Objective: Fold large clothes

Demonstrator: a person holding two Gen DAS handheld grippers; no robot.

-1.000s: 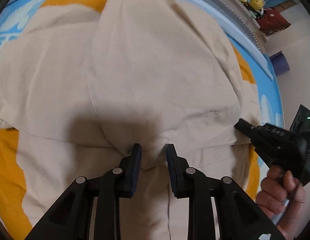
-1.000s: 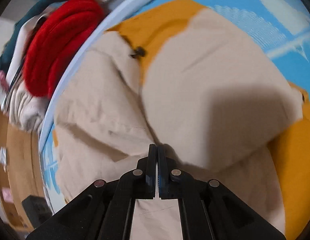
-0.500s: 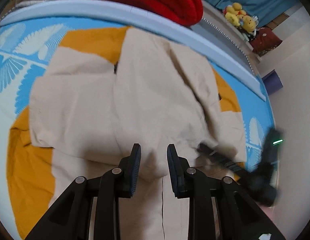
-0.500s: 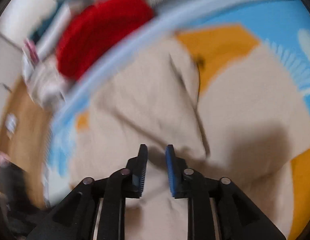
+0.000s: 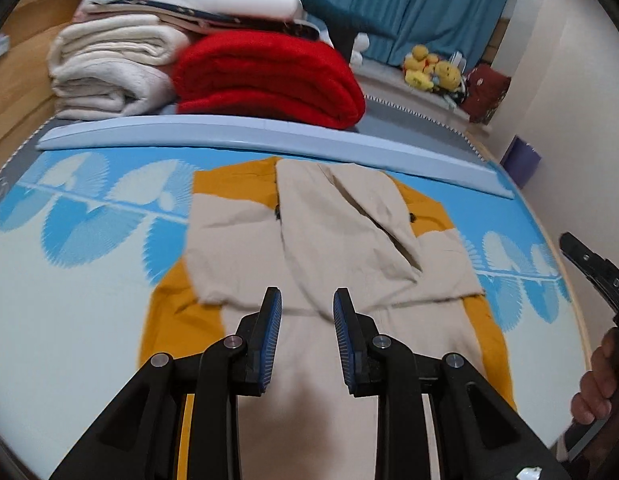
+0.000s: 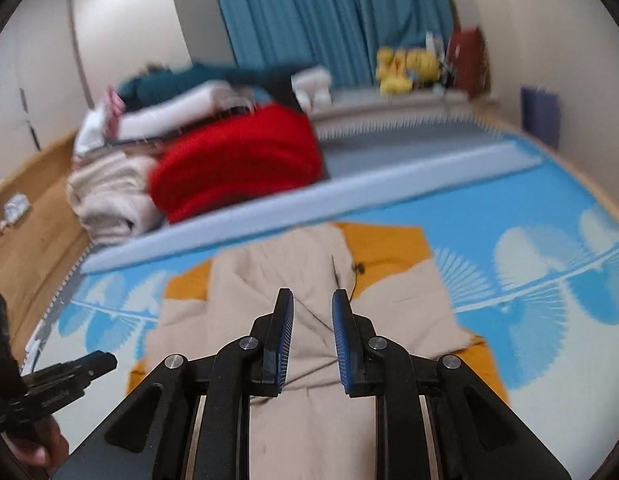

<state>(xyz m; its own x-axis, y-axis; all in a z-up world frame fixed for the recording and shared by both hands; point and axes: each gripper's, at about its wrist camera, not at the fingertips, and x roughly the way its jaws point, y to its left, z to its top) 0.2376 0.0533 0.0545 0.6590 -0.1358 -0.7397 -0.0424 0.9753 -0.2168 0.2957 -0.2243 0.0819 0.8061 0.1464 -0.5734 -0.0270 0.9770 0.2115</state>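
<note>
A beige garment with mustard-yellow panels lies flat on the blue and white patterned mat, its sleeves folded in over the middle. My left gripper hangs above the garment's near half, open, with nothing between its blue pads. My right gripper hovers over the same garment, also open and empty. Each gripper shows in the other's view: the right gripper at the right edge, held by a hand, and the left gripper at the lower left. Neither touches the cloth.
A pale blue foam bar runs along the mat's far edge. Behind it sit a folded red blanket and stacked white bedding. Farther back are blue curtains, yellow plush toys and a purple bin. Wooden floor lies to the left.
Both grippers have risen and drawn back from the garment, which now shows whole. The right gripper's jaws, shut on the cloth before, have opened and let it go.
</note>
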